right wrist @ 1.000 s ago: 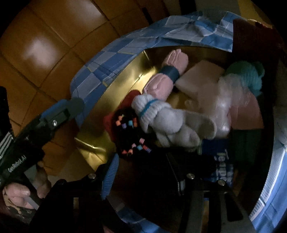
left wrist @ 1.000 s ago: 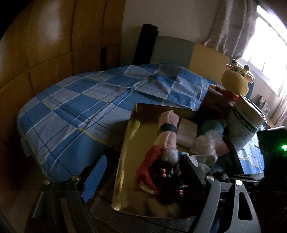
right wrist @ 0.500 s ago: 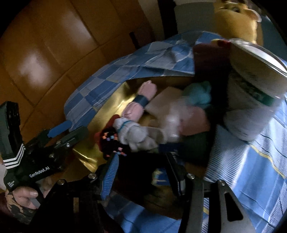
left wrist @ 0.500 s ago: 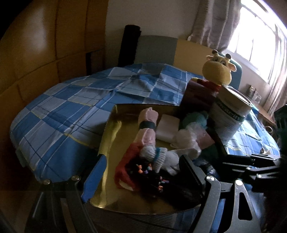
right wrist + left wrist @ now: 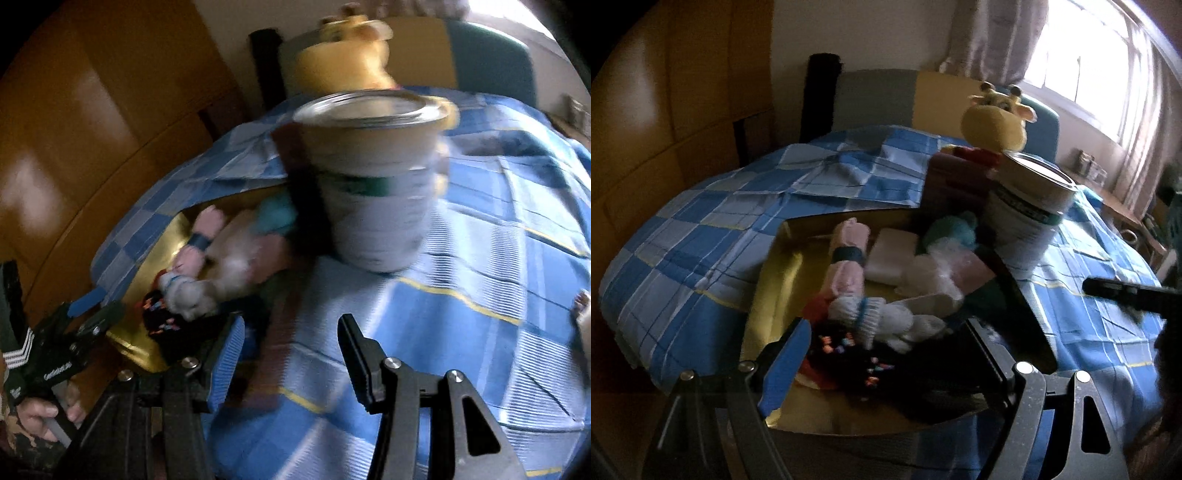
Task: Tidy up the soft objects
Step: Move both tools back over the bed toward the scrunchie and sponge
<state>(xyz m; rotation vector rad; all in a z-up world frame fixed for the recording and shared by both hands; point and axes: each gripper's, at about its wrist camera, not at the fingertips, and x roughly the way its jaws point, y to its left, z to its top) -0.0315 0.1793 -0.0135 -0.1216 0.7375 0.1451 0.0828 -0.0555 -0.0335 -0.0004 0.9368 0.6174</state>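
Observation:
A gold box (image 5: 775, 280) on the blue checked bed holds soft things: a rolled pink cloth with a dark band (image 5: 846, 254), a white sock roll (image 5: 875, 317), a dark speckled item (image 5: 849, 354), a teal ball (image 5: 953, 229) and pale folded cloths (image 5: 890, 254). My left gripper (image 5: 890, 332) is open and empty at the box's near edge. My right gripper (image 5: 291, 332) is open and empty over the bedcover, right of the box (image 5: 129, 332). The left gripper also shows in the right wrist view (image 5: 88, 310).
A large white tin (image 5: 1027, 210) stands right of the box, also in the right wrist view (image 5: 376, 177). A yellow giraffe plush (image 5: 995, 122) sits on a dark red box (image 5: 953, 184) behind it. Wooden panels line the left. The bedcover (image 5: 461, 295) spreads to the right.
My right gripper has pulled back from over the box and swung right, now over the bedcover facing the tin. My left gripper has lowered slightly toward the box's near edge.

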